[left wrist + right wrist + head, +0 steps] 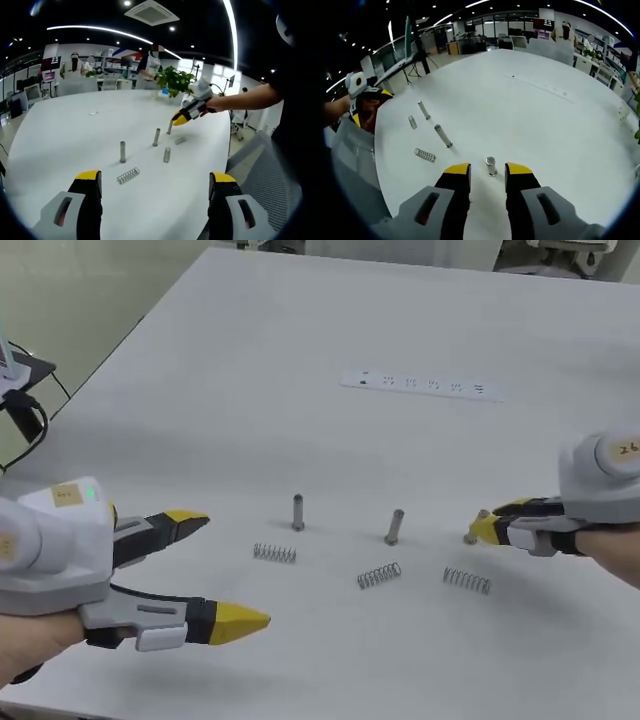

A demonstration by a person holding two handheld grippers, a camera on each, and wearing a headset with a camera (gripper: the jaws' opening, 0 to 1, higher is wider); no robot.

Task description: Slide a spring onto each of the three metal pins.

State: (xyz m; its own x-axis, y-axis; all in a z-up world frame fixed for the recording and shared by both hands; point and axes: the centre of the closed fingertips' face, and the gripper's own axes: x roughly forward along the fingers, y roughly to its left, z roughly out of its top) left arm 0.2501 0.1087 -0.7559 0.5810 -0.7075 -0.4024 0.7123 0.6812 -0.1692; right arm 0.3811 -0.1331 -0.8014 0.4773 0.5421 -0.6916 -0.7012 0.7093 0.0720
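Observation:
Three upright metal pins stand in a row on the white table: left pin (298,512), middle pin (395,526), right pin (471,536). In front of them lie three springs (274,553) (379,576) (467,581). My left gripper (225,570) hovers wide open at the near left, its jaws (156,180) pointing at the nearest spring (128,175) and pin (122,151). My right gripper (485,528) is open by a narrow gap at the right pin. That pin (491,166) stands just beyond and between its yellow fingertips (457,170), untouched.
A white power strip (420,385) lies flat farther back on the table (250,360). The table's left edge runs past a dark stand with cables (25,410). People and a potted plant (175,80) are in the room behind.

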